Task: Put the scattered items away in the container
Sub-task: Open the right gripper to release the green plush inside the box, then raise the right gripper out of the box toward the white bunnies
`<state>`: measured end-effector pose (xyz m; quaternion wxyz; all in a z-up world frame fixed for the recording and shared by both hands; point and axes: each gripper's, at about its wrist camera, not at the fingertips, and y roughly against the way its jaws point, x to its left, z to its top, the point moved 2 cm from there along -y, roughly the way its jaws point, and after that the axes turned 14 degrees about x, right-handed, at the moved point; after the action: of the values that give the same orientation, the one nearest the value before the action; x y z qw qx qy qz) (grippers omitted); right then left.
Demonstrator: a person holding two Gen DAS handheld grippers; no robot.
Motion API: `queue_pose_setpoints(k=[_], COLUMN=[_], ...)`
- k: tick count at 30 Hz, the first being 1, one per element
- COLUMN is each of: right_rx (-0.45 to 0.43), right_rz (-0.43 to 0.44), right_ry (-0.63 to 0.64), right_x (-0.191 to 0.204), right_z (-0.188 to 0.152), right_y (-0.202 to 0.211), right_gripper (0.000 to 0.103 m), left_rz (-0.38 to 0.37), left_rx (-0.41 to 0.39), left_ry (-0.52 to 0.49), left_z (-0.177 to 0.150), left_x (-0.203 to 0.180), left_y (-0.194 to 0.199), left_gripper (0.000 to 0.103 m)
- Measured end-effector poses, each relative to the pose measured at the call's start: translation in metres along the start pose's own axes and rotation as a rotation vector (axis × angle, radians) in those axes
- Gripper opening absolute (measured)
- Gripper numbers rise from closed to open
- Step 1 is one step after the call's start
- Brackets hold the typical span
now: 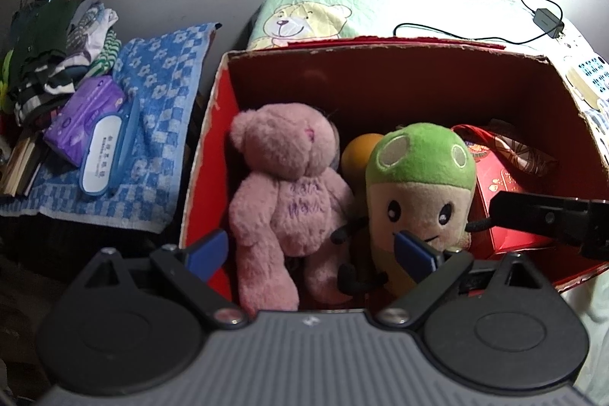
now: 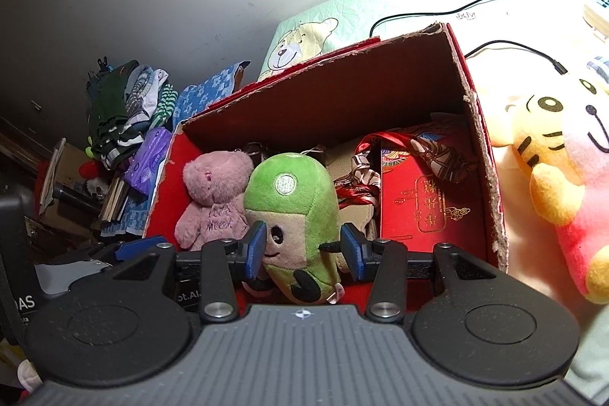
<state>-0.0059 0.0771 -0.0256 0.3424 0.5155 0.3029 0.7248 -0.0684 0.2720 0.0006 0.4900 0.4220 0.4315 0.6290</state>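
Right gripper (image 2: pixel 302 253) fingers clamp green plush (image 2: pixel 293 212), lowering it upright into red box (image 2: pixel 483 147) beside pink bear (image 2: pixel 213 196). Left gripper (image 1: pixel 310 252) fingers spread, empty, clear above box. Tiger plush (image 2: pixel 552 155) waits on bed.

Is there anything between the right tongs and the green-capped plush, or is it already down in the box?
Nothing visible stands between them: the right tongs straddle the green-capped plush, one pad at each side. The plush is already inside the red box, beside the pink bear, with the red gift box on its other side.
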Motion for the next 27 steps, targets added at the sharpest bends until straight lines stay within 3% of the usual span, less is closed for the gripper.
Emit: queue_pose_setpoints(k=[12, 27], right_rx=[-0.014, -0.044], right_rz=[-0.059, -0.059], right_ry=[0.016, 0.029], right_x=[0.002, -0.003], right_z=[-0.008, -0.013], right_y=[0.003, 0.014], right_gripper=[0.047, 0.047], left_rz=[0.015, 0.066], left_rx=[0.012, 0.002], left_ry=[0.013, 0.020], left_z=[-0.008, -0.011], left_x=[-0.003, -0.015], left_y=[0.001, 0.013], left_gripper=[0.095, 0.095])
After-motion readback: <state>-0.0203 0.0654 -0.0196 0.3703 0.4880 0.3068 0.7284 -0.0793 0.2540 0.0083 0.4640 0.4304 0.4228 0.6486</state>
